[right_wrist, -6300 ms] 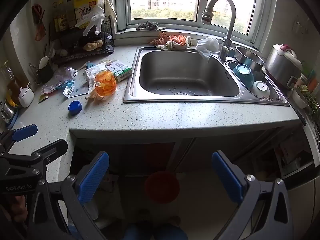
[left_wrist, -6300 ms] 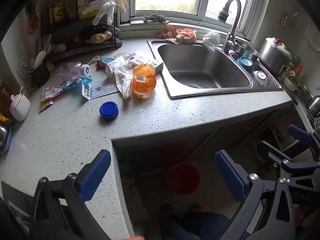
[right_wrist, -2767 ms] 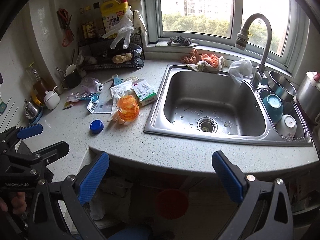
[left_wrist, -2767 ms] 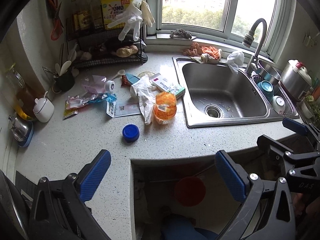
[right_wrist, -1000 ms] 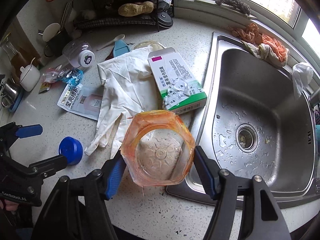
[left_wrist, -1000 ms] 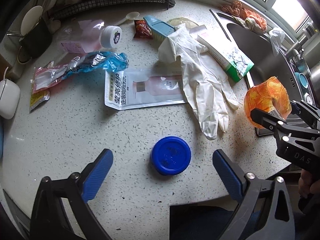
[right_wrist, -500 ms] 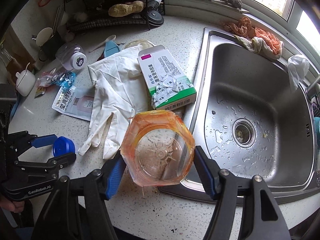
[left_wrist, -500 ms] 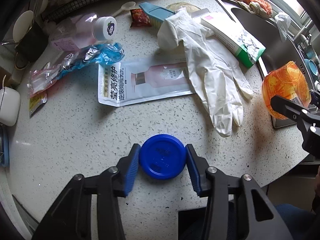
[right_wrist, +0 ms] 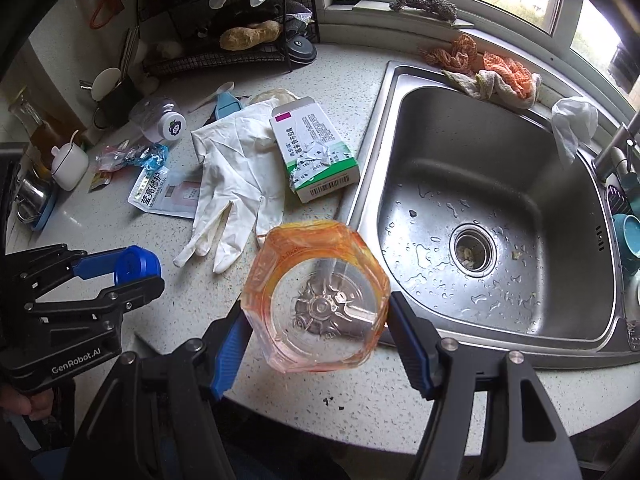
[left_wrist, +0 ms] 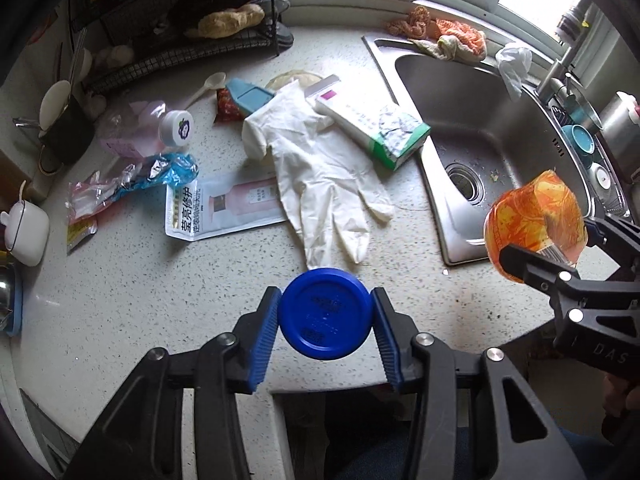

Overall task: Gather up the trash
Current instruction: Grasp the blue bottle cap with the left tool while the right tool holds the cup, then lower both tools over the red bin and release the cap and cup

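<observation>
The left tool is gripping the blue lid by its rim, one pad on each side, and is holding it clear of the worktop. The right tool is clamping the orange jar across its faceted body, mouth toward the camera, just beside the sink.

Procedure, as judged from this position:
1. Keep both grips firm; the lid is held only at its thin edge and may be slipping if tilted.
2. Carry both items level, away from the glove and the carton.
3. Release only directly above a bin; none is visible here.

The glove, carton and wrappers are remaining for collection.
</observation>
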`<state>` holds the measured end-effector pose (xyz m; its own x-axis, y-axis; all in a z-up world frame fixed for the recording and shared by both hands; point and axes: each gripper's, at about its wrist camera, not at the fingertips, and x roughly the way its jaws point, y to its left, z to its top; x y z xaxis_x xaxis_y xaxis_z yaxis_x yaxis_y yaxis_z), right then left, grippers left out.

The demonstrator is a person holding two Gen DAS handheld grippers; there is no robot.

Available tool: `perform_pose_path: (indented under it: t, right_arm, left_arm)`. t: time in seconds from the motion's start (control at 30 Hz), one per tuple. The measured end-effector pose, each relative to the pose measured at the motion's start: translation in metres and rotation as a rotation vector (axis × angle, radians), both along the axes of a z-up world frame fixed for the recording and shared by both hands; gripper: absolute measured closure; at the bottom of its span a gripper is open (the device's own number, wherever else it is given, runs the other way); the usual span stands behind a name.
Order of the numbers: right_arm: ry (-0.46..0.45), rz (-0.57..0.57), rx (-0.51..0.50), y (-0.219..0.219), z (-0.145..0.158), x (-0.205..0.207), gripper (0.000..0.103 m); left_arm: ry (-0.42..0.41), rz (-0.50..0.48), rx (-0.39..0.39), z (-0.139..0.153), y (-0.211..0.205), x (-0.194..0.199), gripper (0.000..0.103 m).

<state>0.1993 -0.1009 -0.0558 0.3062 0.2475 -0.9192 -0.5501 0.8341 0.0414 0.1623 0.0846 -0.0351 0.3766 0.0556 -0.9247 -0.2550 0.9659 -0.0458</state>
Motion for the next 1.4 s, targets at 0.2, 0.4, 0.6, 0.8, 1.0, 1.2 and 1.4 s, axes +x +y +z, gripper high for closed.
perform_pose_path:
  t: [0.2,0.4,0.6,0.8,1.0,1.2,1.4]
  right_arm:
    - [-0.037,-0.019,0.002,-0.043,0.018,-0.032,0.039]
    - [-0.060,-0.042,0.018,-0.087,0.029,-0.068,0.039]
    - [-0.074,-0.065,-0.002,-0.122,0.013,-0.099,0.039]
    - [0.006,-0.141,-0.009,-0.162,-0.030,-0.128,0.039]
    - [0.062,-0.176,-0.018,-0.182,-0.087,-0.136,0.039]
    - [0.103,-0.188,-0.037,-0.188,-0.166,-0.136,0.039]
    - [0.108,-0.202,-0.056,-0.192,-0.236,-0.126,0.039]
  left_arm:
    - [-0.057,-0.047,0.001,0.017,-0.036,-0.012,0.060]
    - [-0.072,-0.106,0.038,0.015,-0.092,-0.038,0.060]
    - [-0.054,-0.156,0.019,-0.009,-0.144,-0.064,0.060]
    - [-0.016,-0.196,-0.031,-0.056,-0.180,-0.075,0.060]
    - [0.025,-0.227,-0.058,-0.121,-0.204,-0.069,0.060]
    - [0.050,-0.218,-0.053,-0.205,-0.218,-0.063,0.060]
    - [0.072,-0.221,-0.056,-0.280,-0.227,-0.055,0.060]
